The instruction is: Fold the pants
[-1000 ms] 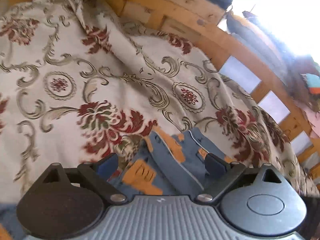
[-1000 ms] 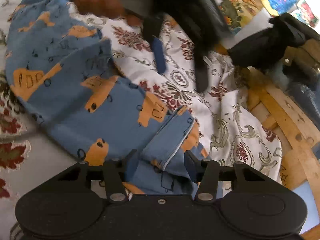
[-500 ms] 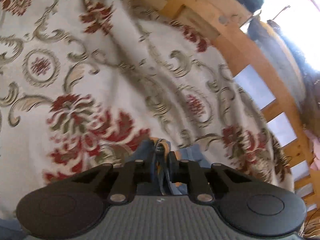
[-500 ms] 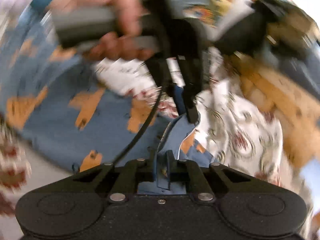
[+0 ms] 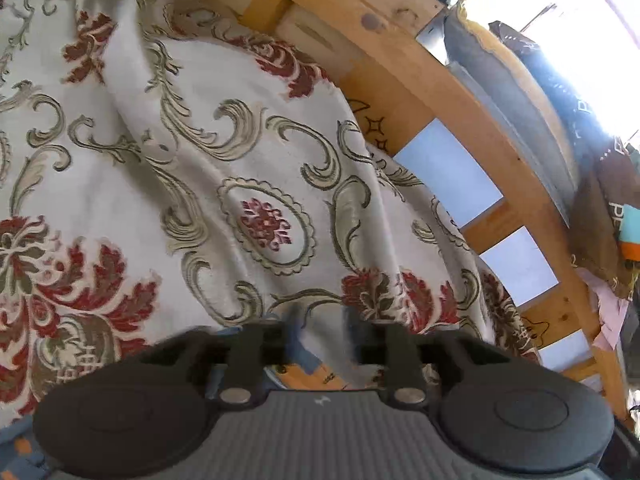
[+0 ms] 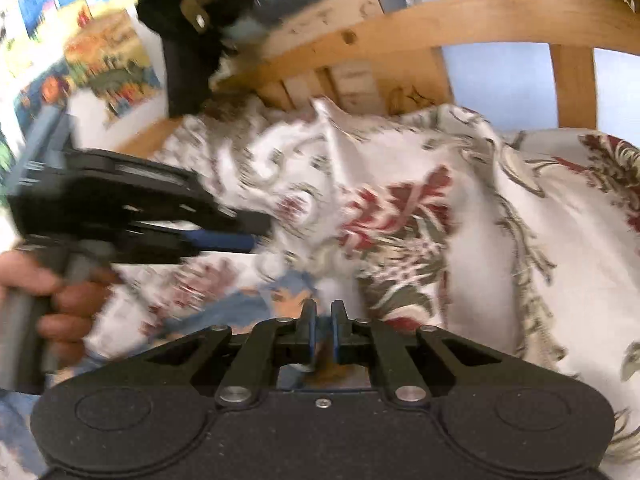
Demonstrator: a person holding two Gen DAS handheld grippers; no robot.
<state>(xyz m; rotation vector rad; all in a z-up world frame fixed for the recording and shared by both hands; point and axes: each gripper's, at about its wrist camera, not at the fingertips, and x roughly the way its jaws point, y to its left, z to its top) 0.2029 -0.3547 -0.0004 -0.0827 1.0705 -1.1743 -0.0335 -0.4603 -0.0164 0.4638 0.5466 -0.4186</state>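
the step in hand looks like carrying a pinched edge of the pants (image 6: 240, 304) over to lay a fold. to do it well, i would keep both ends level and taut, set the cloth down flat, and let go only once the layers line up, since loose fabric will slump and crease.

in the right wrist view the right gripper (image 6: 323, 322) sits at lower centre with its jaws nearly pressed together, pinching blue fabric. the left gripper (image 6: 224, 240), seen at the left of that frame in a hand (image 6: 60, 292), is blurred. in the left wrist view the left gripper (image 5: 320, 332) has its jaws spread, with a gap between them, and the pants (image 5: 308, 368) lie just below it, not gripped as far as i can tell.

the pants are soft blue cloth with orange shapes printed on them. only small bits show: a strip at lower centre of each frame. they lie on a cream floral bedspread (image 5: 240, 160), with a wooden bed rail (image 5: 460, 112) across the upper right.
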